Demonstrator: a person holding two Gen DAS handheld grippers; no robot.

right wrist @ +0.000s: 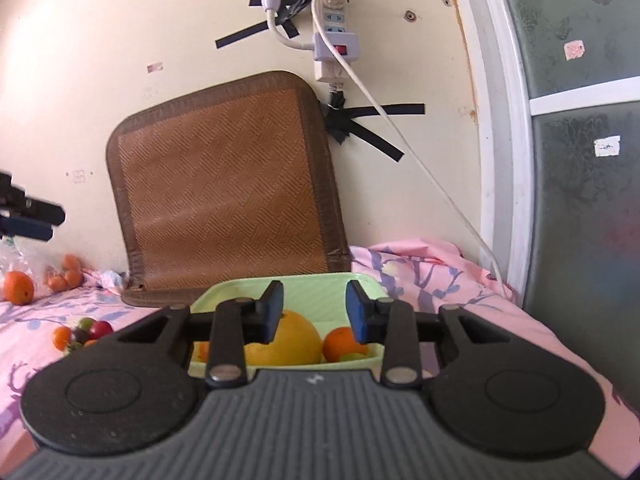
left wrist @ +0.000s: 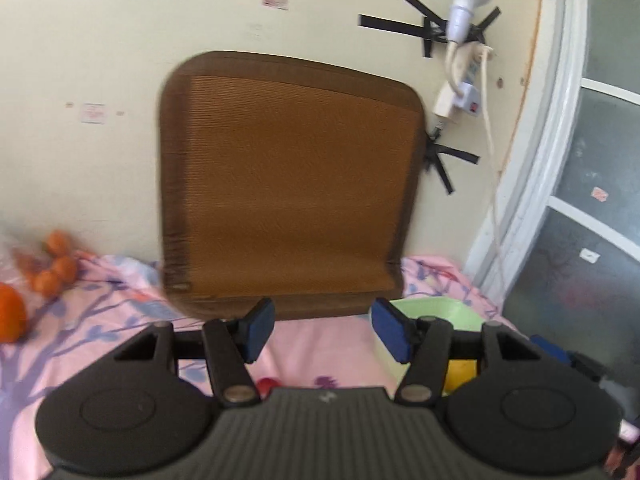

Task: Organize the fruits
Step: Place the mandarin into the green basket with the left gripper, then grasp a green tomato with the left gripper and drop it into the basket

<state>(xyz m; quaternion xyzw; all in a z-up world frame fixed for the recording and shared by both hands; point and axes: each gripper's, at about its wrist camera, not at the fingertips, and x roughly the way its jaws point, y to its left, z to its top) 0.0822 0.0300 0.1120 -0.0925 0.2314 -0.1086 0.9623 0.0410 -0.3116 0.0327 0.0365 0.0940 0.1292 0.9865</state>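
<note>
A light green tray (right wrist: 320, 286) sits on the pink sheet and holds a large yellow fruit (right wrist: 294, 340) and an orange (right wrist: 339, 343). My right gripper (right wrist: 314, 312) is open and empty, just above the tray's near side. My left gripper (left wrist: 322, 330) is open and empty, held over the sheet left of the tray (left wrist: 436, 312); its fingers (right wrist: 28, 220) show at the left edge of the right wrist view. A cluster of small red, orange and dark fruits (right wrist: 82, 330) lies left of the tray. An orange (right wrist: 18, 288) and small tangerines (right wrist: 64, 274) lie far left.
A brown woven mat (right wrist: 224, 192) leans upright against the cream wall behind the tray. A power strip (right wrist: 334, 40) and white cable (right wrist: 420, 168) hang on the wall. A frosted glass door (right wrist: 580, 160) bounds the right side. A clear plastic bag (right wrist: 12, 256) lies by the far oranges.
</note>
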